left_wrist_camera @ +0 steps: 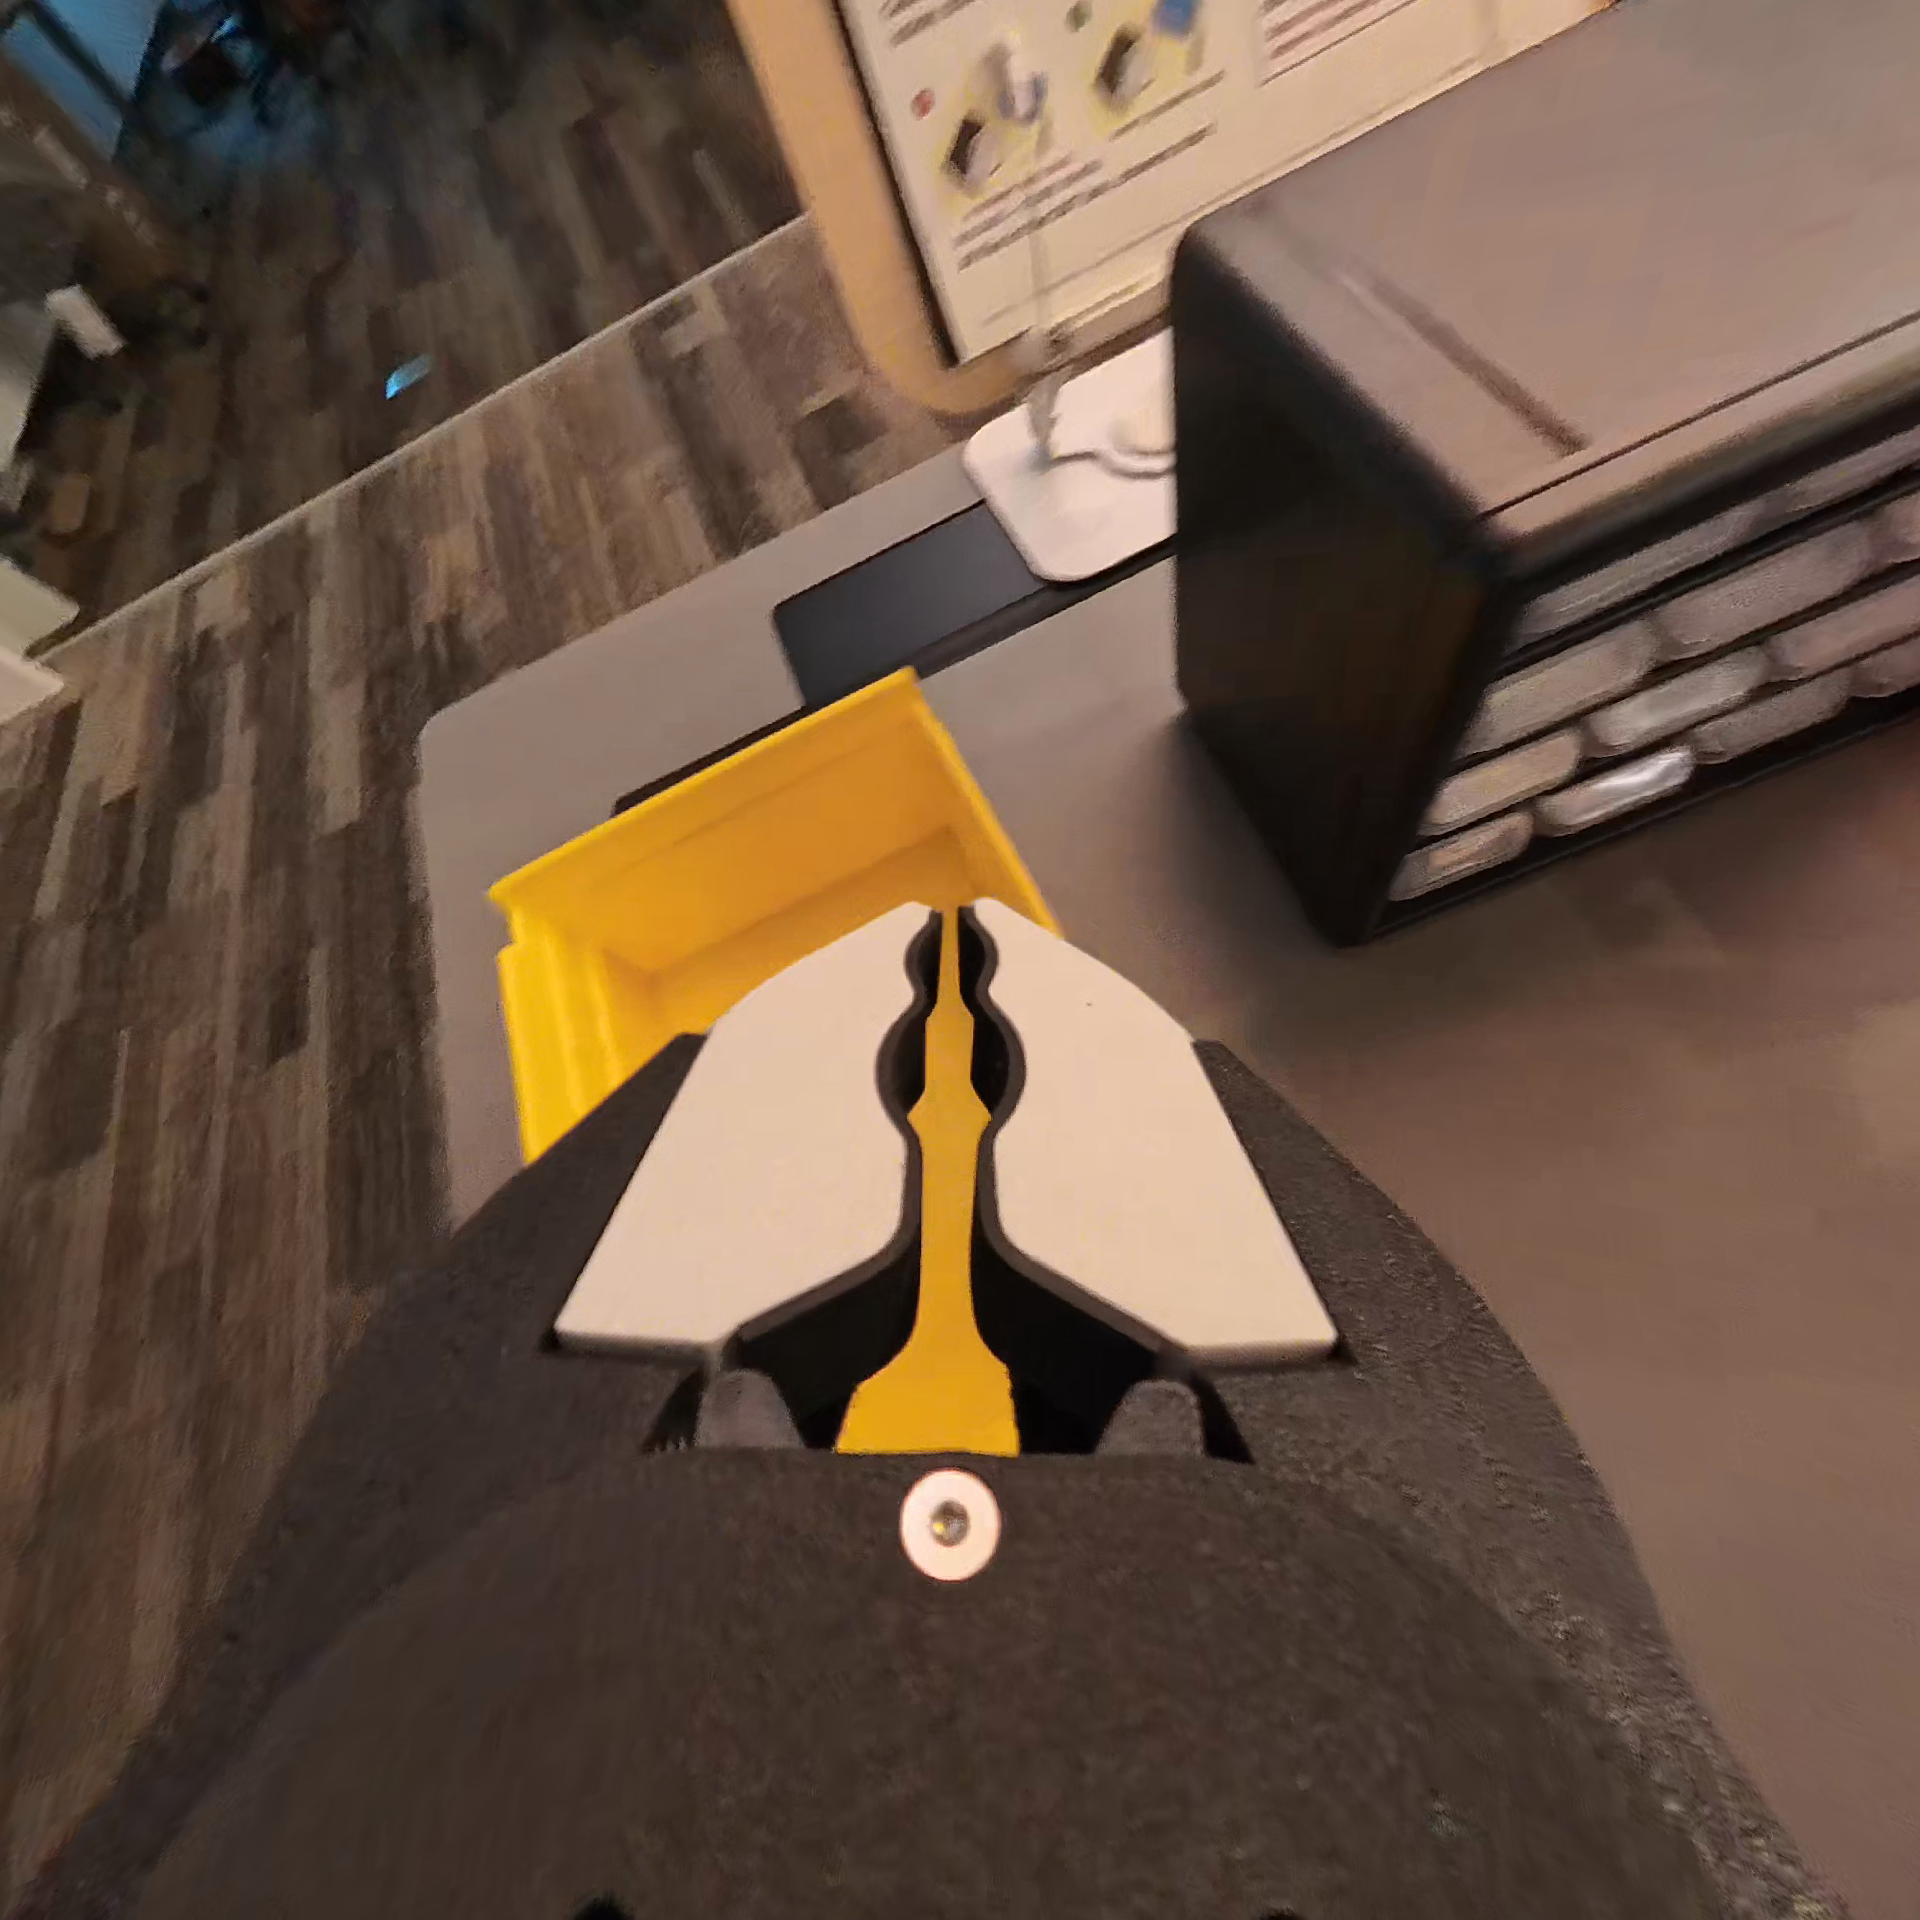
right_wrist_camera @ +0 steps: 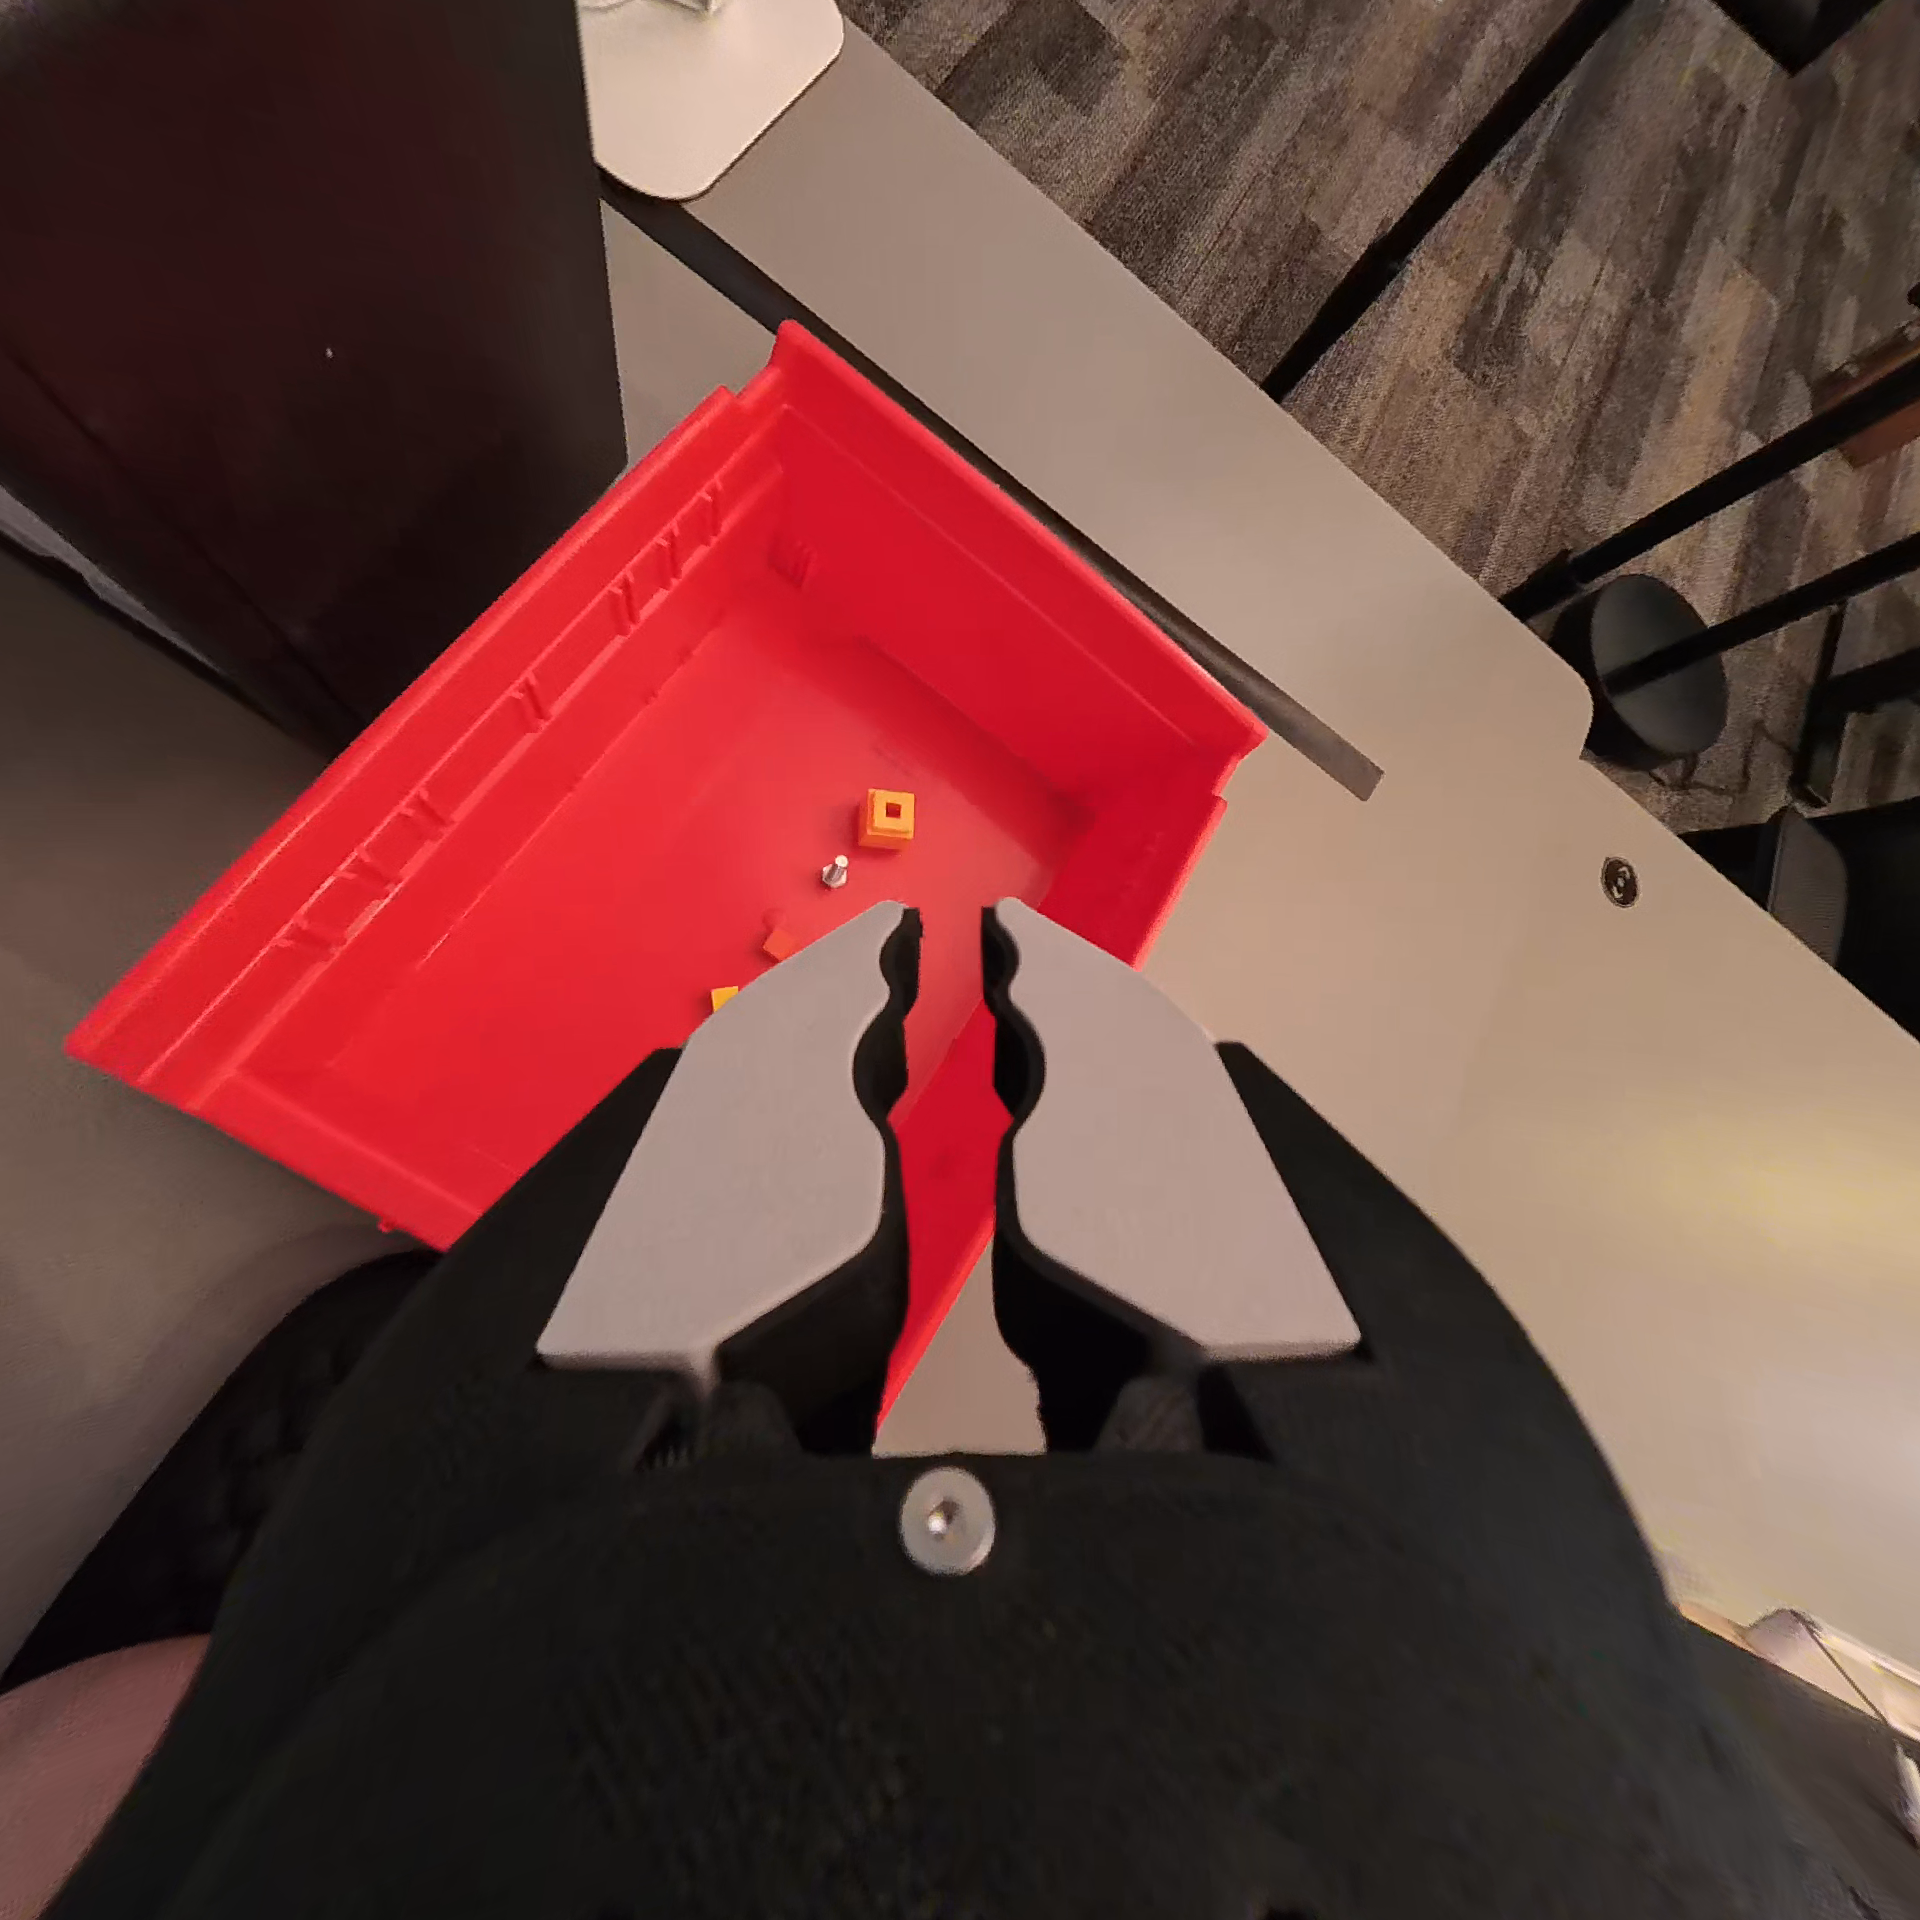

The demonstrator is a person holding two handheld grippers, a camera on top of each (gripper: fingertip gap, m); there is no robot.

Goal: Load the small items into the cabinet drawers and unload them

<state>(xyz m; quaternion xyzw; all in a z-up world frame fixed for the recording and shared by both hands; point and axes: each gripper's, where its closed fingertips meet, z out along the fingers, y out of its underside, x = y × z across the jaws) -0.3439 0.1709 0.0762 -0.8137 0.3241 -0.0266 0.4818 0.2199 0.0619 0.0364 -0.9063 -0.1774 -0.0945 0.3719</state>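
Left wrist view: the cabinet, black, with rows of pale translucent drawers on its front, stands on the grey tabletop at the upper right of the frame. A yellow bin sits at centre, near the tabletop's left edge. The left claw hangs above the bin, its tips nearly together with only a thin slit between them, and holds nothing. Wood-pattern floor fills the left of the frame; a white base plate and a printed board lie at the top.

Right wrist view: a red bin at centre holds the small items: an orange square block, a silver screw and 2 smaller orange pieces just left of the claw. The right claw hovers over the bin's lower right part, slightly parted, empty, touching nothing. The cabinet's dark side occupies the upper left; the tabletop runs to the right, with carpeted floor and black chair legs at the upper right.
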